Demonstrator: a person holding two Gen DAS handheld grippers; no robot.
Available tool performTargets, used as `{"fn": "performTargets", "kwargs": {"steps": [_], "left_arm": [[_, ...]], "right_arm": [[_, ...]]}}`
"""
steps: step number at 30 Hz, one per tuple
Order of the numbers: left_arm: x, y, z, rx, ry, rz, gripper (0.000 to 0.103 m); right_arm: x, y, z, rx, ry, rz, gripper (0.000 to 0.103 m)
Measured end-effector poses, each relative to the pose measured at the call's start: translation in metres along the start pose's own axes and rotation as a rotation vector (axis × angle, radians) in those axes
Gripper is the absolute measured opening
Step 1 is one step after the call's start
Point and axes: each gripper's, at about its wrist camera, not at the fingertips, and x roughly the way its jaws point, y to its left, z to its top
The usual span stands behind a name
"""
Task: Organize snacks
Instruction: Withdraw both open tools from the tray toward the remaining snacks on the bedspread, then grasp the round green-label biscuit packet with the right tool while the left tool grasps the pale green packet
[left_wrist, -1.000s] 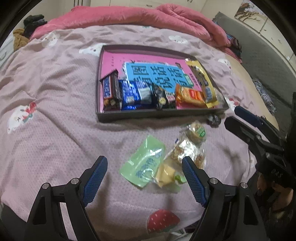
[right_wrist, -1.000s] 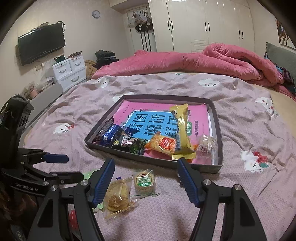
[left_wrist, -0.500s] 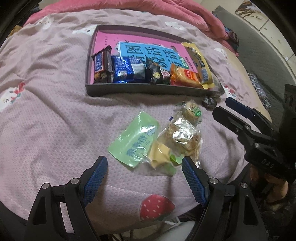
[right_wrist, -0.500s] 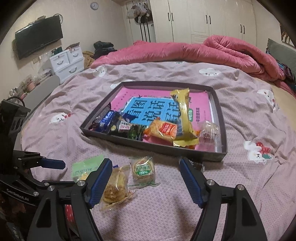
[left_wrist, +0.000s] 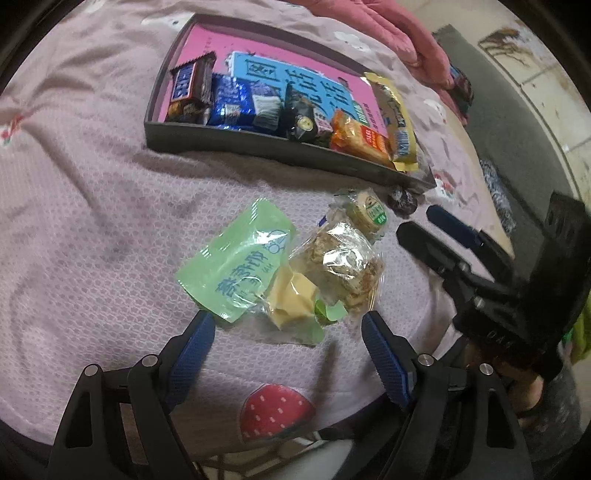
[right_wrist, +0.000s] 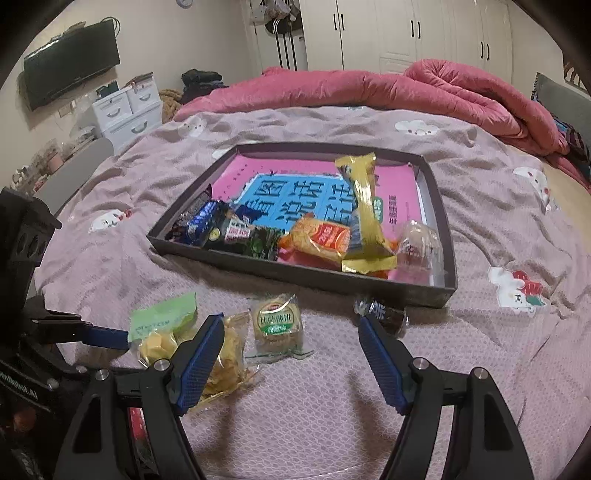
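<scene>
The left tongs (left_wrist: 286, 334) are held wide above the bed, nothing gripped, just near of the flat green foil pouch (left_wrist: 236, 260), whose long axis runs near-left to far-right. The right tongs (right_wrist: 290, 338) gape equally, empty; the round green-labelled wrapped cookie (right_wrist: 277, 326) lies between them, apparently untouched.

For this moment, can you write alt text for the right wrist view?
Open right tongs hover over a round biscuit packet on a pink bedspread. Behind it sits a dark tray of snacks; a green pouch and the left tongs are at left.
</scene>
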Motion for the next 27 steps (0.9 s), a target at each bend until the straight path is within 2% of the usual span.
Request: {"fn": "performTargets", "kwargs": {"steps": [4, 6, 10, 16, 19, 24, 27], "left_arm": [[0.005, 0.002, 0.002, -0.024, -0.004, -0.01, 0.079], [0.007, 0.002, 0.004, -0.032, -0.006, -0.007, 0.074], [0.014, -0.002, 0.007, -0.026, -0.009, 0.022, 0.066], [0.019, -0.006, 0.009, -0.017, -0.011, 0.046, 0.066], [0.023, -0.009, 0.011, -0.004, -0.022, 0.073, 0.054], [0.032, -0.021, 0.014, 0.053, -0.027, 0.107, 0.035], [0.033, -0.02, 0.015, 0.058, -0.033, 0.097, 0.033]], "right_arm": [[0.009, 0.002, -0.001, -0.017, 0.026, 0.001, 0.075], [0.013, 0.003, 0.0, -0.028, 0.034, -0.003, 0.074], [0.024, 0.003, 0.0, -0.043, 0.053, -0.008, 0.066], [0.04, 0.007, 0.0, -0.07, 0.077, 0.003, 0.05], [0.045, 0.013, -0.001, -0.1, 0.071, 0.007, 0.037], [0.045, 0.012, -0.001, -0.101, 0.057, 0.009, 0.035], [0.04, 0.008, -0.001, -0.086, 0.041, 0.007, 0.035]]}}
